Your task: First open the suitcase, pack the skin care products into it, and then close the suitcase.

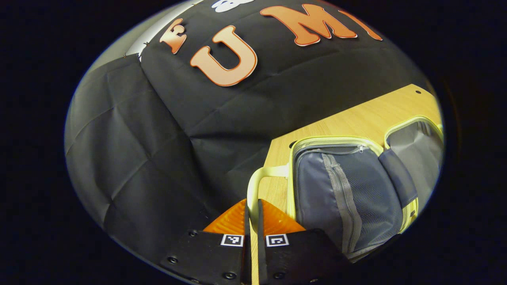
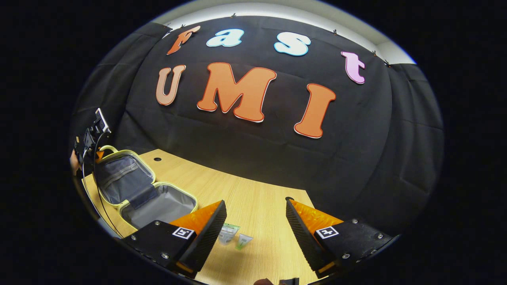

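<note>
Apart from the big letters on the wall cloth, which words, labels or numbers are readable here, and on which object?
Two small tubes on the table: print too small to read.
Square markers on the left tool and the right tool: black-and-white patterns, no words.
Suitcase and its handle, gripped by the left tool: no text visible.

The left gripper (image 1: 253, 215) has its fingers drawn close, pinching the pale handle (image 1: 253, 186) between them at the desk's left edge. The right gripper (image 2: 255, 221) hangs above the desk's front edge, fingers spread wide apart, gripping nothing
</note>
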The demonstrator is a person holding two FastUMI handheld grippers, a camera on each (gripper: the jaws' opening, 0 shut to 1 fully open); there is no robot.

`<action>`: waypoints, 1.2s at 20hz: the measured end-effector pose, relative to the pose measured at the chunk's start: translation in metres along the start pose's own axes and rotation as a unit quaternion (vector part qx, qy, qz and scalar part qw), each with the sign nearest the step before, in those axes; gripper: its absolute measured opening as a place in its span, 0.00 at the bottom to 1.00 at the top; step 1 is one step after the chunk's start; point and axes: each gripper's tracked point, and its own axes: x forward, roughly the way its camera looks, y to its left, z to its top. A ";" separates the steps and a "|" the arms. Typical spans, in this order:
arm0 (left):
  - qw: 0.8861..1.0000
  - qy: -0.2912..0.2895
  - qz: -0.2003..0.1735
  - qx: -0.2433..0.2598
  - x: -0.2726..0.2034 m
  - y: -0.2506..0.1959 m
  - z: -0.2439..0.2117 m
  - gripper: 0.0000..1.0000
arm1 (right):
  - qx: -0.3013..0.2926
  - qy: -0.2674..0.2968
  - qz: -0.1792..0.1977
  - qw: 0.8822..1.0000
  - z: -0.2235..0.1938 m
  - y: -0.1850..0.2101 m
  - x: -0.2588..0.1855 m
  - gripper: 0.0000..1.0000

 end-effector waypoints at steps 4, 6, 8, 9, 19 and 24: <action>0.997 0.059 -0.017 -0.042 0.016 -0.010 -0.046 0.06 | -0.006 0.011 0.002 1.000 -0.010 -0.004 0.000 0.96; 0.997 0.064 -0.011 -0.050 0.016 -0.009 -0.057 0.14 | -0.008 0.013 -0.001 1.000 -0.011 -0.007 -0.001 0.96; 0.998 0.050 0.019 -0.025 0.012 -0.005 -0.052 0.24 | -0.005 0.014 0.002 1.000 -0.013 -0.006 -0.001 0.96; 0.999 0.040 0.016 -0.020 0.007 -0.010 -0.044 0.24 | -0.004 0.014 0.003 1.000 -0.013 -0.006 -0.001 0.96; 0.985 -0.091 -0.127 -0.077 -0.086 -0.131 0.060 1.00 | 0.030 0.041 0.008 0.999 -0.042 -0.006 -0.001 0.96; 0.964 -0.129 -0.211 -0.096 -0.149 -0.218 0.117 0.98 | 0.049 0.054 0.023 0.997 -0.057 -0.020 0.005 0.96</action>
